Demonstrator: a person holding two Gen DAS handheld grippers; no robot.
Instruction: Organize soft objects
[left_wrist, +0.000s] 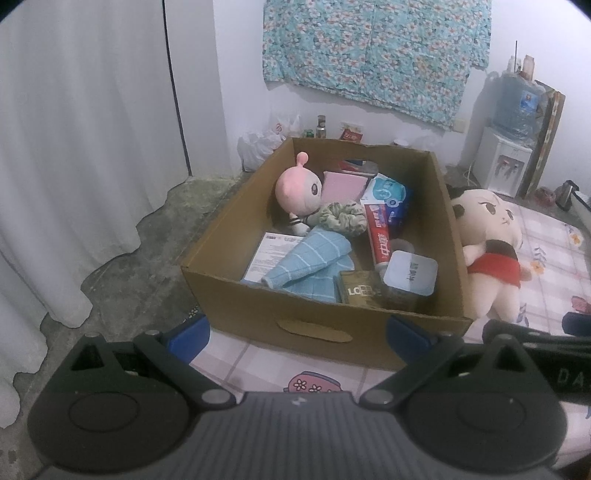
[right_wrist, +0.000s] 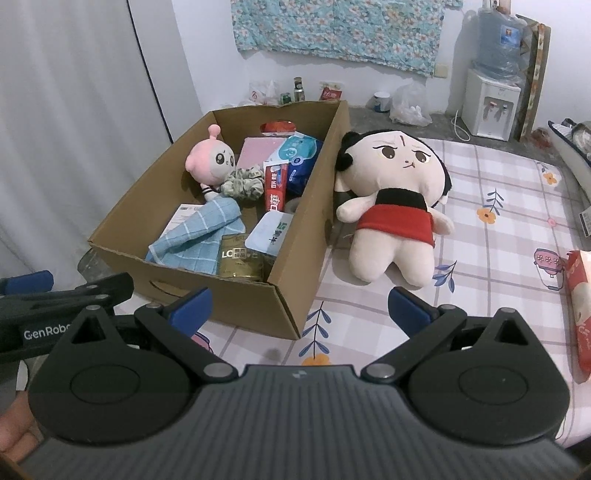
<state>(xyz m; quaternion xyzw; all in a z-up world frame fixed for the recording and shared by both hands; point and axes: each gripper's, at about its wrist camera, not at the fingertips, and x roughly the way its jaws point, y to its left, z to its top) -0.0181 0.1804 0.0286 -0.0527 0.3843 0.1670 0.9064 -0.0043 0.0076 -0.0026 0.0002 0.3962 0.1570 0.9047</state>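
Both claws sit at the bottom of their frames, nearest the lens. Left claw: blue pads spread wide, nothing between them, facing the near wall of the cardboard box. Right claw: likewise spread wide and empty, above the patterned bed sheet beside the box's near right corner.

Box contents, centre of the left wrist view: a pink plush doll leaning at the upper left of the interior; a green scrunchie touching its lower side; a light blue striped towel lying over a printed paper sheet; a red toothpaste tube; a blue-and-white packet; a pink flat item behind the doll; a gold carton and a pale-lidded container against the near wall.

Outside the box, just right of its side wall, a large cream plush doll in red-and-black clothing lies face up on the bed sheet.

Surroundings: a white curtain at frame left, floral cloth on the wall at the top, a water dispenser at upper right.
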